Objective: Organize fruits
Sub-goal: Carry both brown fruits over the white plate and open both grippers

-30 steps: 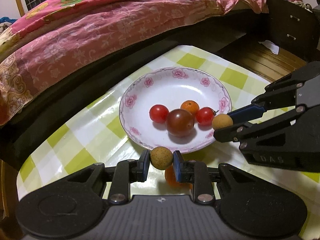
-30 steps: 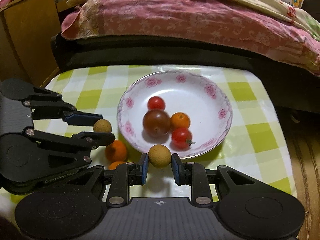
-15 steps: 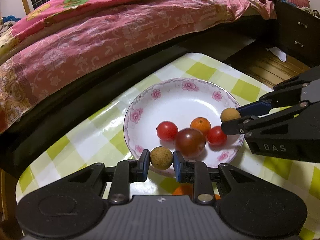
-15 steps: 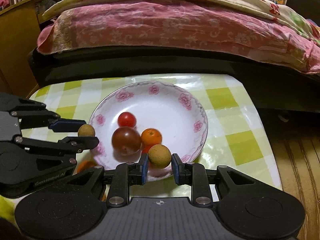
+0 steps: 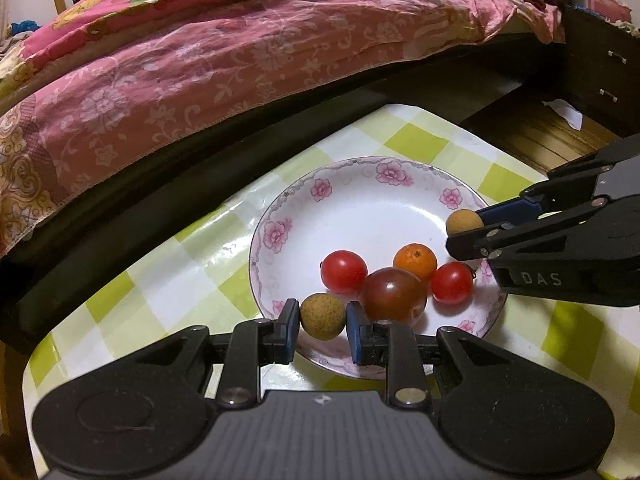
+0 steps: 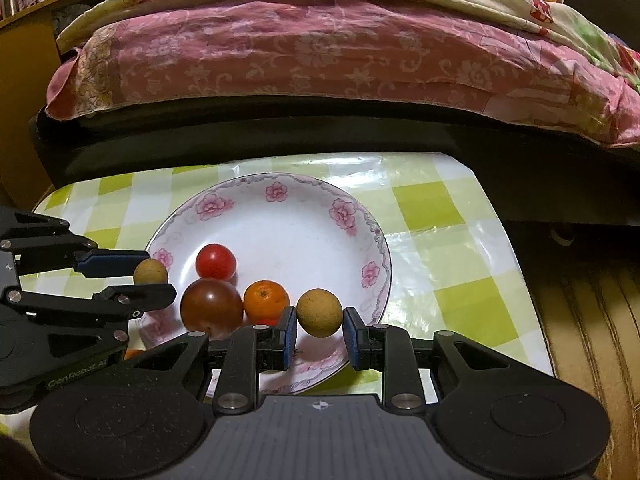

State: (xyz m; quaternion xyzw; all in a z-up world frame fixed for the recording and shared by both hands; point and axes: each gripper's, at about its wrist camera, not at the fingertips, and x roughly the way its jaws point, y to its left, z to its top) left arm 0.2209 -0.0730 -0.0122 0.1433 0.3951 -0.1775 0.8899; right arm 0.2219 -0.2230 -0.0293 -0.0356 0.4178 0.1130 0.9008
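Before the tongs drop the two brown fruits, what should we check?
1. Left tongs squeeze their brown fruit: ok.
2. Right tongs squeeze the other brown fruit: ok.
3. Both fruits are over the flowered plate: ok.
4. Bare plate under each fruit: cannot tell.
5. Tongs clear of each other: ok.
6. The dark tomato sits close beside the left fruit; might get bumped: not ok.
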